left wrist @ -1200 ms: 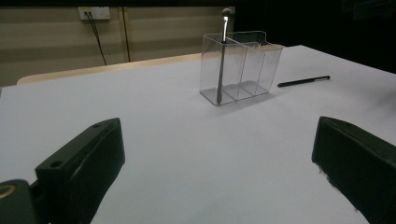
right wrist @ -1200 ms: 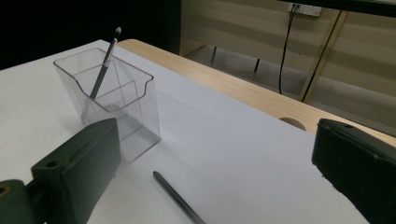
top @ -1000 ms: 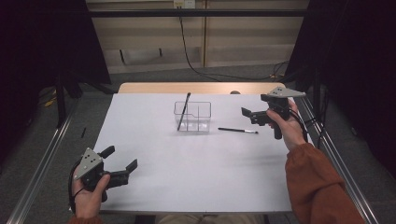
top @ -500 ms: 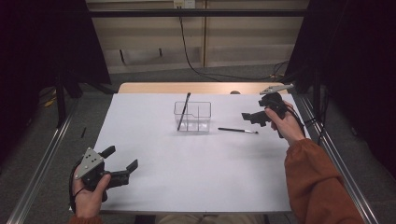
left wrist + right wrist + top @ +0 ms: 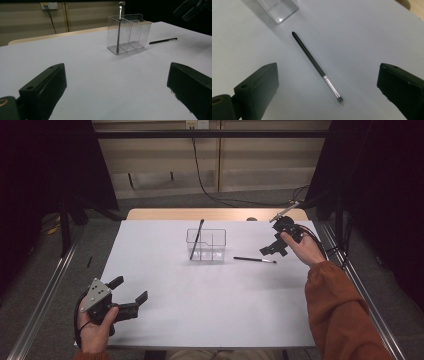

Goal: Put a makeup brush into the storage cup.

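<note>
**A:** Start with the biggest thing in front of you. What are you working on?

**B:** One table point(image 5: 210, 310), covered by a plain white sheet, with a strip of bare wood showing along its far edge. Around you the room is dark: black curtains on both sides, a pale panelled wall straight ahead, one cable hanging down it from a socket at the top, and metal rails running along the floor at either side of the table.

**A:** And on the table?

**B:** One clear plastic holder point(image 5: 207, 245) with dividers, standing upright near the middle towards the far side. You have two brushes. One brush point(image 5: 196, 239) stands tilted in the holder's left compartment, its head poking above the rim. The other, a thin black brush point(image 5: 254, 259), lies flat on the sheet just to the right of the holder, apart from it.

**A:** Your two grippers?

**B:** Your right gripper point(image 5: 274, 247) hangs above the flat brush's right end, tipped downward. In the right gripper view its jaws are spread wide with the black brush point(image 5: 316, 66) lying diagonally between them on the sheet, untouched; nothing is gripped. A corner of the holder point(image 5: 279, 10) sits at the top of that view.

**A:** And the left?

**B:** Your left gripper point(image 5: 129, 294) rests at the near left corner of the table, well apart from everything, jaws wide open and empty, pointing across the sheet towards the holder point(image 5: 128, 32).
</note>
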Tool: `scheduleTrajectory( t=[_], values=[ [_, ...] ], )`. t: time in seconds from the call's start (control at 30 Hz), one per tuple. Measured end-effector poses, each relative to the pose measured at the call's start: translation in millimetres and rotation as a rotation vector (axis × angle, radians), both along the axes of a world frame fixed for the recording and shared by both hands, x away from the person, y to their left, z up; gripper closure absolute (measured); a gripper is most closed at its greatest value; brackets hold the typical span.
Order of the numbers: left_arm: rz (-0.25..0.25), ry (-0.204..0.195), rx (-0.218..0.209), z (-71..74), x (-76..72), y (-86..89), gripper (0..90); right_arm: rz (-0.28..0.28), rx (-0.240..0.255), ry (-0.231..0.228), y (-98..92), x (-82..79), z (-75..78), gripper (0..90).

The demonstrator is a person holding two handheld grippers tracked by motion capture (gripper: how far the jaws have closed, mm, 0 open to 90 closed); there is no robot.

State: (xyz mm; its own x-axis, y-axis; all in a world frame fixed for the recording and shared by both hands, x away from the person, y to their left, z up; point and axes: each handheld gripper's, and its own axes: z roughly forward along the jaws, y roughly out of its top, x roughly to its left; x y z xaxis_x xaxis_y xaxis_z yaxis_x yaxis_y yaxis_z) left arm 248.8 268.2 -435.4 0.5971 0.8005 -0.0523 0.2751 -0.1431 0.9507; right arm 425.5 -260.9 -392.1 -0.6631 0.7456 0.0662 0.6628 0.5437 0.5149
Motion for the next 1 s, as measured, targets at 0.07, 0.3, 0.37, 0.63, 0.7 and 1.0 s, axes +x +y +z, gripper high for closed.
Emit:
scheduleTrajectory(
  t=[0.07, 0.3, 0.37, 0.63, 0.7, 1.0],
  values=[
    [0.001, 0.0, 0.001, 0.1, -0.1, 0.1, 2.5, 0.019, -0.028, 0.025, 2.2, 3.7, -1.4, 3.5],
    [0.001, -0.006, 0.008, 0.6, -0.4, -0.2, 2.6, 0.117, -0.103, 0.11, 13.6, 13.7, -6.6, 7.0],
    [-0.005, -0.006, 0.007, 0.3, 0.0, -0.4, 2.6, 0.139, -0.127, 0.135, 17.6, 17.4, -8.0, 5.1],
    [-0.008, -0.004, 0.012, 0.3, -0.5, -0.6, 2.6, 0.216, -0.207, 0.192, 30.2, 31.1, -17.3, 21.5],
    [-0.008, -0.005, 0.01, 0.1, -0.5, -0.8, 2.6, 0.236, -0.232, 0.211, 32.5, 33.4, -22.8, 25.8],
    [-0.008, -0.002, 0.011, -0.2, -0.5, -1.9, 2.5, 0.288, -0.291, 0.251, 32.7, 38.2, -36.3, 45.5]
  ],
)
